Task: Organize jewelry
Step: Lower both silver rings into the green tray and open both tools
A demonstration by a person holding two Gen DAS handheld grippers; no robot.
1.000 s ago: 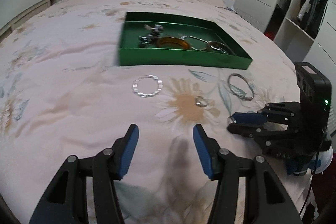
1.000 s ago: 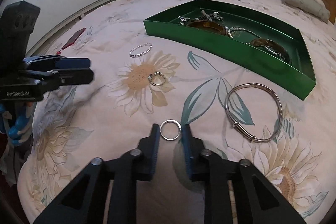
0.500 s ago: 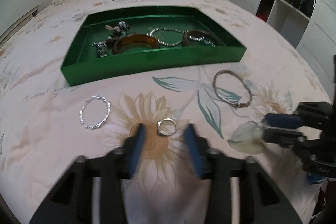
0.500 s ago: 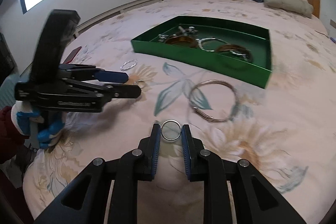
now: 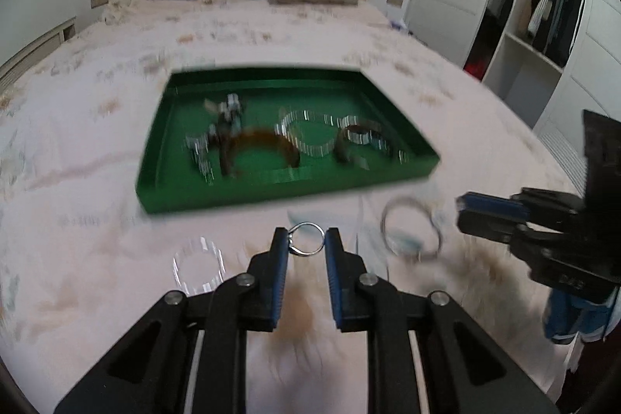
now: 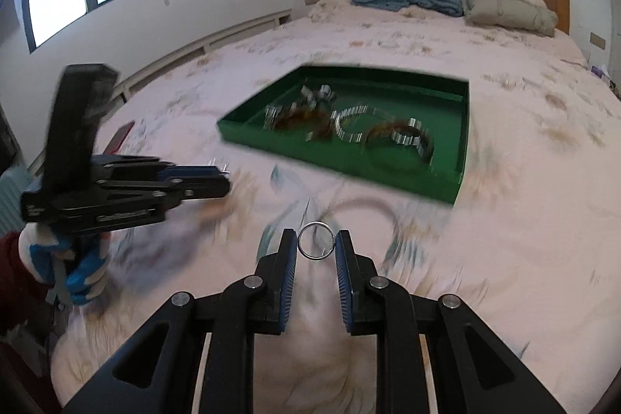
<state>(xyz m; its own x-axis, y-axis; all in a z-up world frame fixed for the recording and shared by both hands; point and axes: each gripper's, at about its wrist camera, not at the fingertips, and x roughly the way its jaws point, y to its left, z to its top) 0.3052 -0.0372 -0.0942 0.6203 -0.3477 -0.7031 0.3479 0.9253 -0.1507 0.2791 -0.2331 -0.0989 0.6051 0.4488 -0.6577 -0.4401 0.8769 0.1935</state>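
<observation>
Two rings are off the bed at once, one in each gripper. The left gripper [image 5: 306,243] has its jaws closing, its pads already pinching a ring with a small setting [image 5: 306,239] at the tips; the band stands nearly face-on to that camera, with its hole looking along the fingers. The right gripper [image 6: 316,245] is clamped on a plain ring [image 6: 315,240] the same way, pads on opposite sides of the band.

The tray [image 5: 240,193] lies ahead of both, toward the headboard, in the middle of the bed. Its long axis runs across the left view. From the left gripper the near wall of the tray is almost straight ahead. From the right gripper the tray sits ahead with its near right corner closest. Several bracelets [image 5: 310,138] are bunched along the middle of the tray, blurred; the floor near the front wall and right side looks bare.

The coming move turns on clearing that near wall. Both rings hang just short of it and look above its rim, so each needs only to travel forward before release. Neither hand looks clearly nearer.

A bangle [image 5: 411,231] and a twisted bracelet [image 5: 198,268] lie on the bed before the tray's front wall, not yet collected.
</observation>
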